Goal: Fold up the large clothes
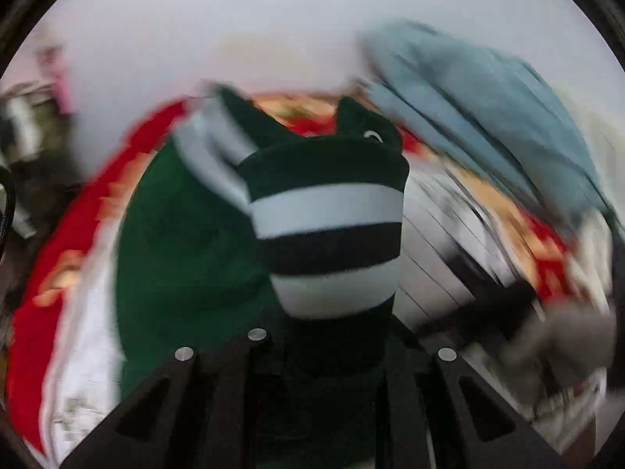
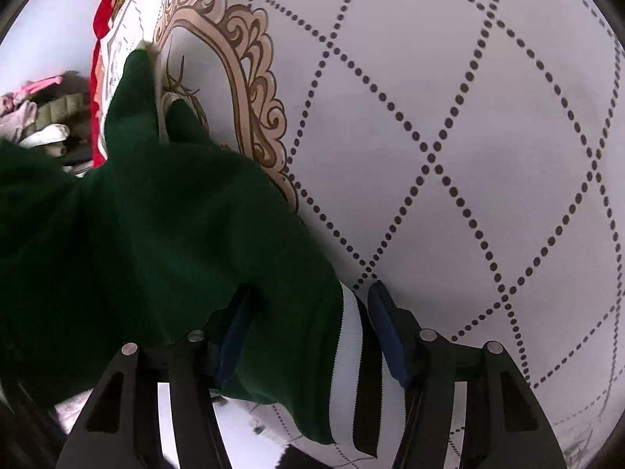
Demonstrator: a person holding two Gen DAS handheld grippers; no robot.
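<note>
With the green garment (image 2: pixel 156 234) still a loose heap left of the gold-scroll bedspread (image 2: pixel 468 136), we judge folding barely begun: our left gripper (image 1: pixel 332 332) is clamped on its striped cuff (image 1: pixel 328 226), while our right gripper (image 2: pixel 312 336) straddles the other striped cuff (image 2: pixel 355 371), jaws half open, not yet pinching.

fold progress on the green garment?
Done: nothing looks folded; the green garment lies bunched on the patterned sheet. In hand: left tongs shut on a striped cuff; right tongs straddle the other cuff. Left: spreading and every fold.
</note>
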